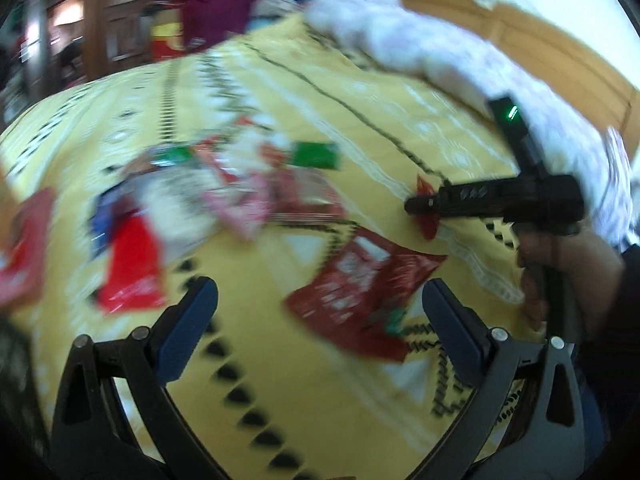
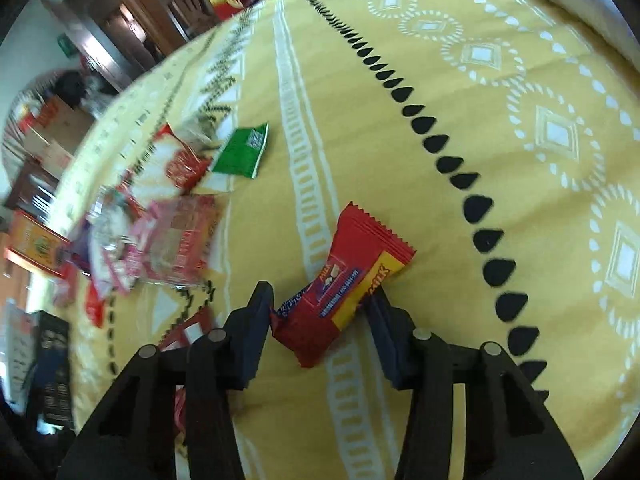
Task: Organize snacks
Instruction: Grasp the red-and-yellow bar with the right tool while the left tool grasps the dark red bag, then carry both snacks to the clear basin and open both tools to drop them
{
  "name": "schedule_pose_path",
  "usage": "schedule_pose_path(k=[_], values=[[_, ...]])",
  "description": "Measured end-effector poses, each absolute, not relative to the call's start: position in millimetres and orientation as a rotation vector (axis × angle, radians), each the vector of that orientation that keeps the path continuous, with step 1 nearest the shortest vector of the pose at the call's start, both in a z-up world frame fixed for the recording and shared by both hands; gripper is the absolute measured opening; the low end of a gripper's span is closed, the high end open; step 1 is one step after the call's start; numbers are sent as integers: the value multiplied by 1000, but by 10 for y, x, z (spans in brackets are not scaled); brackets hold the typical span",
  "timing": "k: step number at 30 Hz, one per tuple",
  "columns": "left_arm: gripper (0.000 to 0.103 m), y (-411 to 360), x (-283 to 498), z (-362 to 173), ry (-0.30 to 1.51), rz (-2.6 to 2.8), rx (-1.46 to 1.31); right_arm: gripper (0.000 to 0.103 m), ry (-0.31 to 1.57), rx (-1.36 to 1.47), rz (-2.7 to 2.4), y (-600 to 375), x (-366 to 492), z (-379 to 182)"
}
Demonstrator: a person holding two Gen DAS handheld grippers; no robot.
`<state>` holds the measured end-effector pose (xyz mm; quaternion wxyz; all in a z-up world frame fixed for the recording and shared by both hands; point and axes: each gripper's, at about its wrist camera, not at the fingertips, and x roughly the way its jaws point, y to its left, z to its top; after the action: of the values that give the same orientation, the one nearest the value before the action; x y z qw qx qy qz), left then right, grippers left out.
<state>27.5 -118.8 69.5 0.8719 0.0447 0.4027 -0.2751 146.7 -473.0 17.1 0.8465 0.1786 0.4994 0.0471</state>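
In the right wrist view my right gripper [image 2: 320,292] is shut on a red and yellow milk snack packet [image 2: 352,276], held above the yellow patterned bedspread [image 2: 480,160]. The left wrist view shows that same right gripper [image 1: 412,204] at the right, in a person's hand [image 1: 568,276], with the red packet [image 1: 426,216] at its tip. My left gripper [image 1: 320,286] is open and holds nothing; a large red snack bag [image 1: 352,292] lies on the spread below it. A loose pile of snack packets [image 1: 240,192] [image 2: 160,232] lies at the left, with a green packet [image 1: 316,155] [image 2: 242,152] at its edge.
A pale rumpled blanket [image 1: 440,48] lies along the far right of the bed. Wooden furniture [image 2: 132,20] and boxes [image 2: 36,240] stand beyond the bed's left edge. Another red packet [image 1: 132,272] lies at the near left. The left wrist view is blurred.
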Motion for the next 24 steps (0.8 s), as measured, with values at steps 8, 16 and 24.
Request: schedule_pose_path(k=[8, 16, 24], values=[[102, -1501, 575, 332, 918, -613, 196, 51, 900, 520, 192, -4955, 1038, 357], [24, -1405, 524, 307, 962, -702, 98, 51, 861, 517, 235, -4891, 943, 446], [20, -1162, 320, 495, 936, -685, 6, 51, 797, 494, 257, -4807, 809, 678]])
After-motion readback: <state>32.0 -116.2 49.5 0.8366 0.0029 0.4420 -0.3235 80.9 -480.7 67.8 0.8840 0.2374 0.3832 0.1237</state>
